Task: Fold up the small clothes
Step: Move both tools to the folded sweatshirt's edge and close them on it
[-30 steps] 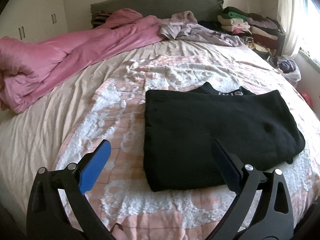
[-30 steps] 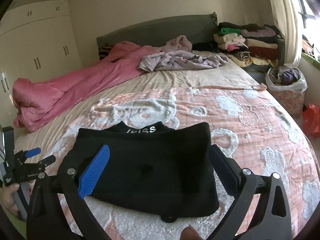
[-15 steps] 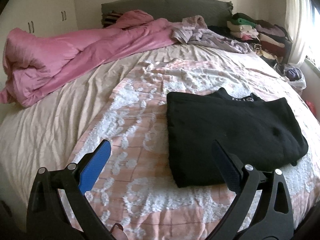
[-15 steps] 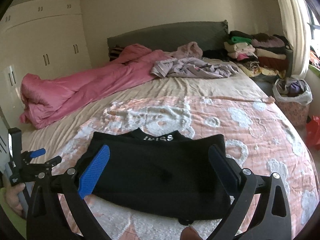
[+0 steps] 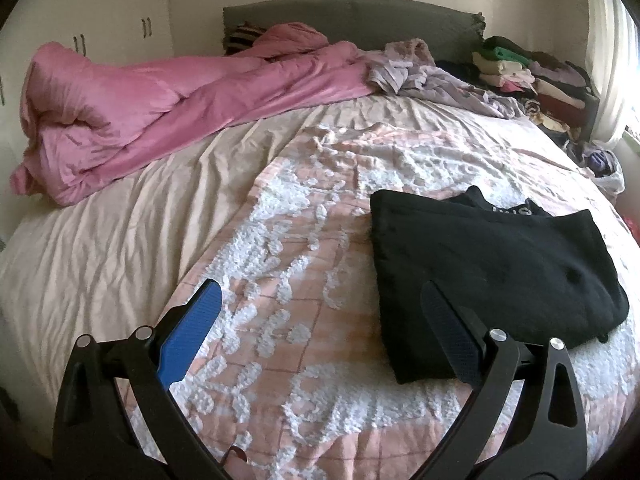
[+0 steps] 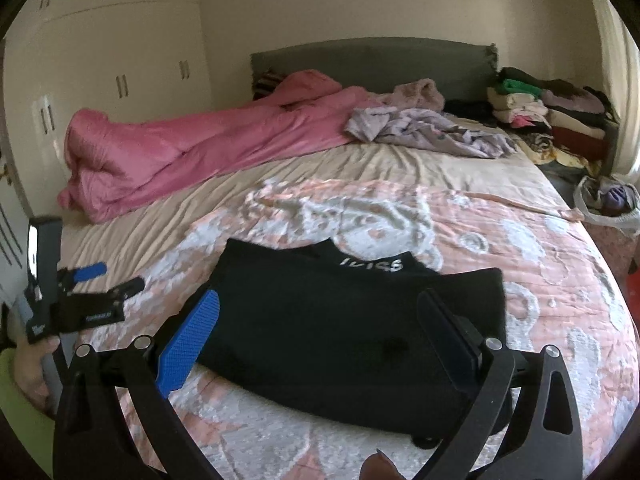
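Note:
A black garment [image 5: 488, 276] lies folded flat on the pink and white patterned blanket [image 5: 304, 264], with white lettering at its far edge. It also shows in the right wrist view [image 6: 344, 328]. My left gripper [image 5: 320, 320] is open and empty, above the blanket to the left of the garment. It shows at the left of the right wrist view [image 6: 96, 280]. My right gripper [image 6: 318, 330] is open and empty, above the garment's near edge.
A pink duvet [image 5: 160, 108] lies bunched along the far left of the bed. Loose lilac clothes [image 6: 432, 132] lie near the grey headboard [image 6: 368, 60]. A stack of folded clothes [image 6: 552, 116] stands at the far right. White wardrobes [image 6: 112, 80] stand left.
Both grippers have drawn back and to the left from the black garment. It now sits farther right in the left wrist view. Both stay open.

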### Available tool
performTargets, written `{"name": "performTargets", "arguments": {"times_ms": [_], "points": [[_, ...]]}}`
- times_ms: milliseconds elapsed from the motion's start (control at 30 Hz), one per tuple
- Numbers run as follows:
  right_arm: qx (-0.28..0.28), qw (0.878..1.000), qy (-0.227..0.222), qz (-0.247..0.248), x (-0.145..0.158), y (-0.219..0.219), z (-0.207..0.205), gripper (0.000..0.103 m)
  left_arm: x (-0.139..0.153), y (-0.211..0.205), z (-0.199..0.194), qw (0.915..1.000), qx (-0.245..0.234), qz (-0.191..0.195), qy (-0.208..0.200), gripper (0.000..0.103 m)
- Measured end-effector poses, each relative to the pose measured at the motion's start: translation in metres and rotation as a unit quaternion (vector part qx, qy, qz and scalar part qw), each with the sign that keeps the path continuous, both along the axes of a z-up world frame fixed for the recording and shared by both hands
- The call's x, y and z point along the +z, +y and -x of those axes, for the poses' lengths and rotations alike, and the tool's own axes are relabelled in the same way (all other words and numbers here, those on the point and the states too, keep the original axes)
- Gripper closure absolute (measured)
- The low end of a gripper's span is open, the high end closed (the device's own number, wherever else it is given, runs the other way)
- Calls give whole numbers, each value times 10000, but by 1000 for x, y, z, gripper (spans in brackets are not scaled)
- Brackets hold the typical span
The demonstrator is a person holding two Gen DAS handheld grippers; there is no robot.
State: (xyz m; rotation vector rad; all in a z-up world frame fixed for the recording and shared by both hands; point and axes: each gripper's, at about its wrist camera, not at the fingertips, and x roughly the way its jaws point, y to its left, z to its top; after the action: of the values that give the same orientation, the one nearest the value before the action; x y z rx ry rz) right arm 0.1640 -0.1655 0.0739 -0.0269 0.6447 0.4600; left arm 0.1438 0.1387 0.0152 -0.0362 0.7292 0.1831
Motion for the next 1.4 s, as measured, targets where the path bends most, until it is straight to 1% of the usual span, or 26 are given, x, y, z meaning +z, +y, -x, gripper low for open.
{"name": "performTargets", "arguments": {"times_ms": [233, 500, 633, 733, 900, 1033, 1167, 1300, 1400], "points": [[317, 9989, 196, 268, -25, 34, 2, 4, -12, 6, -8, 10000, 47, 28, 77, 10], [516, 9950, 381, 769, -65, 70, 1, 4, -27, 15, -22, 9996, 124, 136, 214, 10], [655, 9915, 463, 1022, -85, 87, 2, 4, -34, 19, -30, 9993, 136, 225, 269, 10], [725, 9885, 451, 1248, -97, 98, 4, 4, -38, 21, -37, 9989, 138, 333, 300, 10], [939, 9817, 468, 1588, -118, 117, 8, 4, -43, 19, -49, 9984, 132, 401, 367, 10], [1097, 9727, 421, 2004, -136, 134, 11, 4, -45, 16, -58, 9983, 97, 399, 407, 10], [1098, 9654, 223, 2354, -151, 147, 14, 4, -46, 12, -67, 9983, 65, 389, 437, 10], [1060, 9614, 36, 2538, -159, 154, 6, 4, -45, 8, -73, 9984, 28, 360, 433, 10], [1018, 9606, -16, 2587, -162, 156, 0, 4, -46, 6, -79, 9983, 15, 345, 461, 10]]}}
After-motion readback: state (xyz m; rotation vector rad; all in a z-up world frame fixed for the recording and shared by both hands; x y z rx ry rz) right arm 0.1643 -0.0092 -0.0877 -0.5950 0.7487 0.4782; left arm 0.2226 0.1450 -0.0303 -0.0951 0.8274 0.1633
